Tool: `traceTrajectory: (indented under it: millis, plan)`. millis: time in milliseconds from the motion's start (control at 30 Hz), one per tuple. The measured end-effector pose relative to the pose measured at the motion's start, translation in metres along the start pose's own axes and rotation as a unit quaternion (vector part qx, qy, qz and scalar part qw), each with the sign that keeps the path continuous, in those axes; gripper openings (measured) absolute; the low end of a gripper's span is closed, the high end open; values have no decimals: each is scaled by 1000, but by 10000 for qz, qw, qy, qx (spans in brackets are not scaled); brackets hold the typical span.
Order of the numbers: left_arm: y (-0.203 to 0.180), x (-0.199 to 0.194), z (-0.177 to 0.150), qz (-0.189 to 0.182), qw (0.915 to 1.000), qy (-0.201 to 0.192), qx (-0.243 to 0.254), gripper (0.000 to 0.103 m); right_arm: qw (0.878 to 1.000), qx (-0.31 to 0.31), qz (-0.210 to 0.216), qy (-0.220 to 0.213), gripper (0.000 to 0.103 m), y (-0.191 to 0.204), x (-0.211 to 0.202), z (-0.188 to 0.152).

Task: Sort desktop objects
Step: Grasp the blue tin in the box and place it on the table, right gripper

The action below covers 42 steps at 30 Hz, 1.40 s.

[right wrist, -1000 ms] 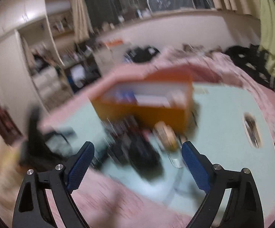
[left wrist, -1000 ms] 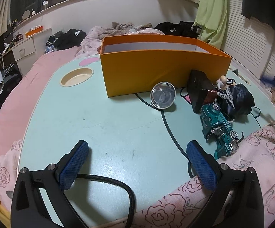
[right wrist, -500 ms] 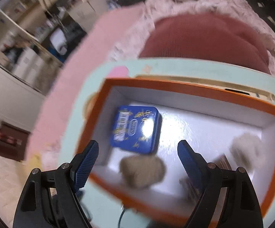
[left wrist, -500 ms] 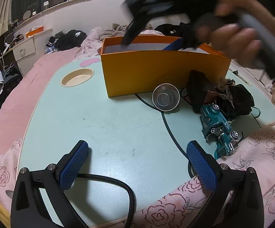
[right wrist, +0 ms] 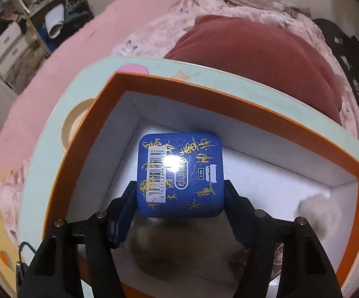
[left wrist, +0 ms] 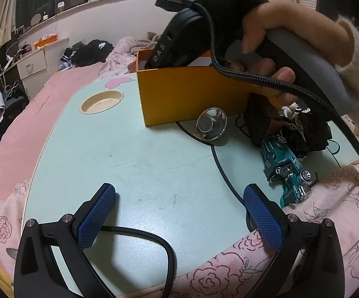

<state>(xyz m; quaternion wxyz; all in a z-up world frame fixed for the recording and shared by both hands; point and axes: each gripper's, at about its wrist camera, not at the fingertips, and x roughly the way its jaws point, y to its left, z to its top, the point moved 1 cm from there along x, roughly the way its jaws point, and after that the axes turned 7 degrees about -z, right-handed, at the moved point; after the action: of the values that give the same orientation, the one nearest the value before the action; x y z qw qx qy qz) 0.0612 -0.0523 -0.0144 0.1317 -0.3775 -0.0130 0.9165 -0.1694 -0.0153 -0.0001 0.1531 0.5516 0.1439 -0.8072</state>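
Right wrist view: my right tongs reach down into the one orange box, closing on the single blue tin; the fingers stand at its left and right edges, and I cannot tell for sure whether the pads press it yet. The tin is nearly square, barcode side up, its barcode running from 6 toward 12 o'clock, with no clear long axis. Two fuzzy beige puffs lie in the box: one under the tin at 6 o'clock, one at 4 o'clock.

In the left wrist view my left tongs are released and empty over the pale green desk. One teal toy car lies at 3 o'clock, its long axis from 12 to 5 o'clock. One small metal cup lies tipped on its side by the box's front wall.
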Motion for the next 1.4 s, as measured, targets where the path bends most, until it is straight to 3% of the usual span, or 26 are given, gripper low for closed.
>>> traceTrajectory:
  millis: [67,200,300,433,600,667,800,933,1033,1133,1200,1267,1400]
  plan:
    - [0,0,0,-6,10000,3,0,103,9984,265,401,-313,66,-14,-13,-1]
    - [-3,-2,-1,-7,10000,-6,0,103,9883,602,672,-1227,66,-39,-56,-9]
    - [-2,-1,-1,-7,10000,-4,0,103,9752,852,932,-1817,66,-61,-99,-33]
    - [-3,-2,-1,-5,10000,-3,-2,103,9630,896,937,-2363,66,-86,-149,-88]
    - [-3,-1,-1,2,10000,-1,-5,103,9595,1288,491,-2457,66,-126,-160,-160]
    - [-2,-1,-1,-2,10000,2,-4,103,9593,1595,95,-2329,66,-150,-152,-192]
    - [-4,-2,0,20,10000,25,-22,103,9651,1776,-128,-1919,66,-164,-126,-230]
    - [-5,-1,2,37,10000,42,-36,103,9748,1732,-10,-1404,67,-155,-83,-227]
    - [-4,-1,2,47,10000,35,-30,103,9766,1455,-111,-1578,67,-139,-82,-218]
    - [-3,3,4,51,10000,35,-58,103,9765,1185,279,-1781,67,-123,-87,-206]
    - [-3,3,4,53,10000,37,-61,103,9734,1125,269,-1975,70,-117,-95,-208]
    - [-3,3,4,55,10000,33,-59,103,9697,1103,18,-2178,76,-117,-111,-217]
    - [-3,3,4,61,10000,34,-64,103,9667,1014,144,-2346,80,-129,-133,-248]
